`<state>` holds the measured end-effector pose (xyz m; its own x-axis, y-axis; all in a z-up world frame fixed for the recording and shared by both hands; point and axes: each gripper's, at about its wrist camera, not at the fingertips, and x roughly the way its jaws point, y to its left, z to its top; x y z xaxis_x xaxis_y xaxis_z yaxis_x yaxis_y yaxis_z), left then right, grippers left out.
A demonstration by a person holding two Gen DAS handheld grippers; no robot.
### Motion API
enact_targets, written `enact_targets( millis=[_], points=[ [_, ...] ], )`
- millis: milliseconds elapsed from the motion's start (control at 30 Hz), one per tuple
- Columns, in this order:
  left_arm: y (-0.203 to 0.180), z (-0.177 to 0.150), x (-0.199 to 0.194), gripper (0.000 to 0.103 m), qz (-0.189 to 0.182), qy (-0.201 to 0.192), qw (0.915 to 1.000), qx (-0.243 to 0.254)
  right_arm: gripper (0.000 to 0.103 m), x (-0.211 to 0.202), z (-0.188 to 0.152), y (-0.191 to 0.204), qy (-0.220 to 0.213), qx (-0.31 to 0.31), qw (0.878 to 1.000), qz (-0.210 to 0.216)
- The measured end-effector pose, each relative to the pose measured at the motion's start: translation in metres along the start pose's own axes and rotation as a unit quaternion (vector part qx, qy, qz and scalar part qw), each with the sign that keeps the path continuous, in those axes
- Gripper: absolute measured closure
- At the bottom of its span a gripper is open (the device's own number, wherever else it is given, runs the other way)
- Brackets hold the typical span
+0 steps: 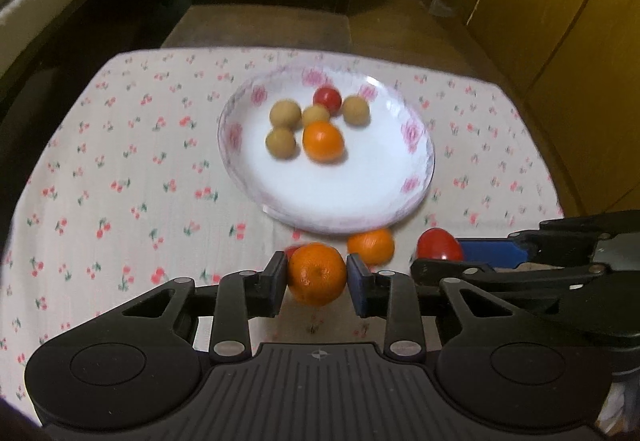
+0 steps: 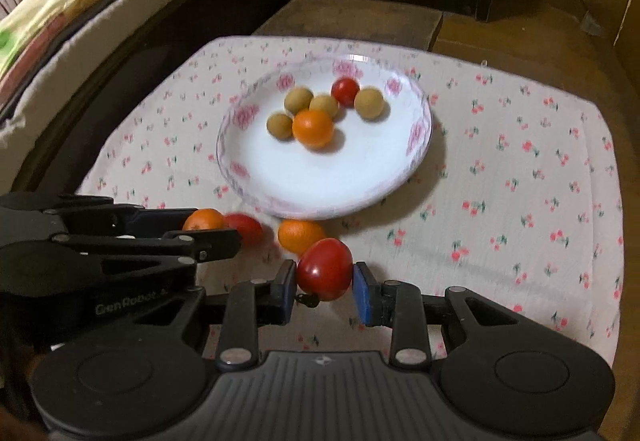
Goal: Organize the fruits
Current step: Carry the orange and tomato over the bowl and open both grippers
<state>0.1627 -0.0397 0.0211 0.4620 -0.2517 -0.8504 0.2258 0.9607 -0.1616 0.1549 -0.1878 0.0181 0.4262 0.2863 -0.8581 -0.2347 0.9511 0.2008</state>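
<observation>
Orange mandarin (image 1: 317, 273) sits clamped in the left claw (image 1: 316, 279); right claw (image 2: 325, 281) pinches a tomato (image 2: 325, 269).

- Left tongs (image 1: 317, 275) clamped on a round orange tangerine (image 1: 317, 273), pads pressing both sides.
- Second orange tangerine (image 1: 371, 245) on the cherry-print cloth over the counter (image 1: 120, 169), just under the near rim of the white floral-edged plate (image 1: 416, 133).
- Plate holds four tan round fruits (image 1: 285, 114), one orange tangerine (image 1: 323, 141), one red tomato (image 1: 327, 99).
- Right tongs (image 1: 444, 255) enter from the right, closed on a red tomato (image 1: 438, 245).
</observation>
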Motion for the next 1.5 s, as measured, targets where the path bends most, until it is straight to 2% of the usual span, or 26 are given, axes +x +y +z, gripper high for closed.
enact_targets(
  millis=[200, 600, 1267, 1500],
  points=[
    [0.000, 0.019, 0.004, 0.064, 0.003, -0.010, 0.9999, -0.008, 0.071, 0.000, 0.022, -0.005, -0.018, 0.009, 1.000, 0.000],
    [0.003, 0.041, 0.021, 0.064, 0.017, -0.011, 0.9997, -0.013, 0.071, 0.016, 0.044, -0.017, -0.022, 0.012, 1.000, -0.006],
    [0.009, 0.046, 0.040, 0.064, 0.028, 0.001, 0.9992, -0.028, 0.072, 0.037, 0.052, -0.021, -0.020, 0.012, 1.000, -0.011],
    [0.010, 0.046, 0.037, 0.058, 0.030, -0.004, 0.9991, -0.031, 0.072, 0.034, 0.052, -0.022, -0.025, 0.015, 0.999, -0.012]
  ],
)
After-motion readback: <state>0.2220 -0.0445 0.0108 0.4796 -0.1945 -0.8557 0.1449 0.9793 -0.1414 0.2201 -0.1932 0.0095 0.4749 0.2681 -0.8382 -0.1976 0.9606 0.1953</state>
